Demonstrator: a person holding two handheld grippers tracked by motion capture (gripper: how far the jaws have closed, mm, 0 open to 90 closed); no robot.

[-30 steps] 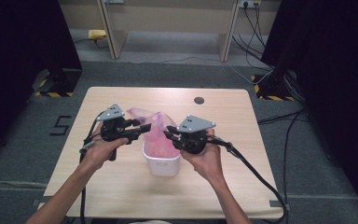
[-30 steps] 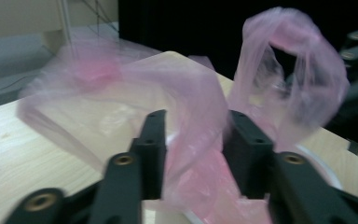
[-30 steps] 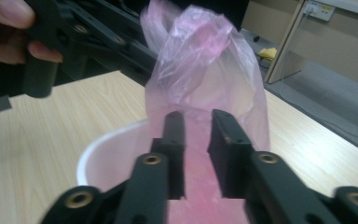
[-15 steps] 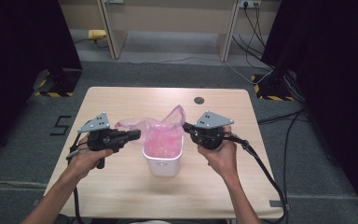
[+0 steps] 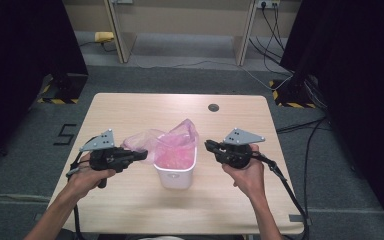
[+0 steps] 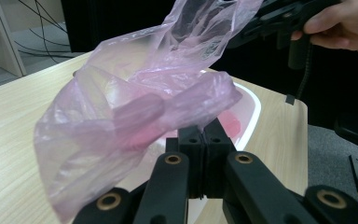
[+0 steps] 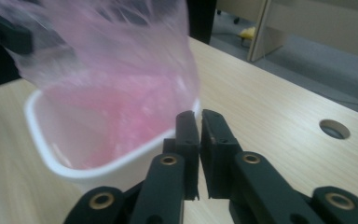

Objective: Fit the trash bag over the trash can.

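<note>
High view: thin pink plastic bag (image 5: 172, 145) lining the white tub (image 5: 176, 176), limp and slippery; left tool (image 5: 141, 155) pinches its nine-o'clock rim, right tool (image 5: 207, 145) slightly parted, empty

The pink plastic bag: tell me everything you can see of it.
The pink plastic bag is thin, see-through and crumpled. It sits as a liner inside the white bin near the middle of the table, its lower part down in the bin and its loose top standing above the rim. One edge is drawn out sideways, pinched in the shut jaws of the left hand-held gripper. The right hand-held gripper is beside it, apart.
</note>
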